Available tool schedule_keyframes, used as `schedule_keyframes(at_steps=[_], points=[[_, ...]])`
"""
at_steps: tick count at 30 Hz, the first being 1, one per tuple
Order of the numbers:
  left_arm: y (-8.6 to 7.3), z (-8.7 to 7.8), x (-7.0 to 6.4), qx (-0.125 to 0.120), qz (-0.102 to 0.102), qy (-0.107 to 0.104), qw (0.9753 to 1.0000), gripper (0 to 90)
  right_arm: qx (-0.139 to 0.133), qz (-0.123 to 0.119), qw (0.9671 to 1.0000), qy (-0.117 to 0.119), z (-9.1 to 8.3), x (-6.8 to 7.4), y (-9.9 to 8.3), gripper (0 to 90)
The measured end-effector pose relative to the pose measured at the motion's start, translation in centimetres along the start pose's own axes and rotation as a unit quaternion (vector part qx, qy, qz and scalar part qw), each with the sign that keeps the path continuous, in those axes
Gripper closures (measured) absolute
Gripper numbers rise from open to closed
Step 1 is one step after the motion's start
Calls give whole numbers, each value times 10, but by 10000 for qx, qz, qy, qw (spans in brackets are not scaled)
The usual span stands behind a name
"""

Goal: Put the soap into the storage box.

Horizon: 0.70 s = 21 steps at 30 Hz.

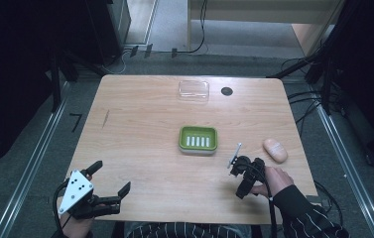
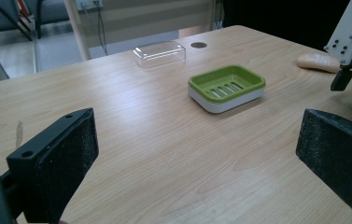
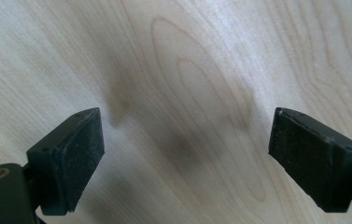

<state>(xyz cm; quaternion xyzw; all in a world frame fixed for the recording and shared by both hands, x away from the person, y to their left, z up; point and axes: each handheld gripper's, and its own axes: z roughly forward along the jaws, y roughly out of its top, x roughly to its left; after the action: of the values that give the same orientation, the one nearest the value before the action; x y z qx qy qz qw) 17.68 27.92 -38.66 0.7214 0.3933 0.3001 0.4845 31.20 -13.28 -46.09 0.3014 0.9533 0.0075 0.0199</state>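
Black hand-held gripper [image 1: 111, 179] with grey triangular plate; dark, seemingly pinstriped sleeve [image 1: 303, 213].

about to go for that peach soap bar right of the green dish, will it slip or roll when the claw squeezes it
The soap bar looks rounded and smooth, so it may squirt out of a flat-pad grip unless squeezed across its narrow middle. It lies flat on the table, so it would probably slide rather than roll if pushed. It looks solid, so likely stiff and fairly heavy for its size.
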Motion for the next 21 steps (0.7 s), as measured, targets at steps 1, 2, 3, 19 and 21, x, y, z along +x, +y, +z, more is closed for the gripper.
schedule_keyframes(at_steps=[1, 2, 3, 19, 21], points=[[0, 0, 0, -3, -4, 7, 10000, 0, -15, -8, 10000, -9, 0, 0, 0, 110], [0, 0, 0, -3, -4, 7, 10000, 0, -31, 8, 10000, 14, 0, 0, 0, 110], [0, 0, 0, 7, -16, 12, 10000, 0, -31, 8, 10000, 14, 0, 0, 0, 110], [0, 3, -2, 24, 50, -22, 10000, 0, -39, 258, 9996, 69, -3, -11, -3, 110], [-1, 1, 1, -6, -21, 13, 10000, 0, -67, 340, 9994, 35, -5, -15, -4, 110]])
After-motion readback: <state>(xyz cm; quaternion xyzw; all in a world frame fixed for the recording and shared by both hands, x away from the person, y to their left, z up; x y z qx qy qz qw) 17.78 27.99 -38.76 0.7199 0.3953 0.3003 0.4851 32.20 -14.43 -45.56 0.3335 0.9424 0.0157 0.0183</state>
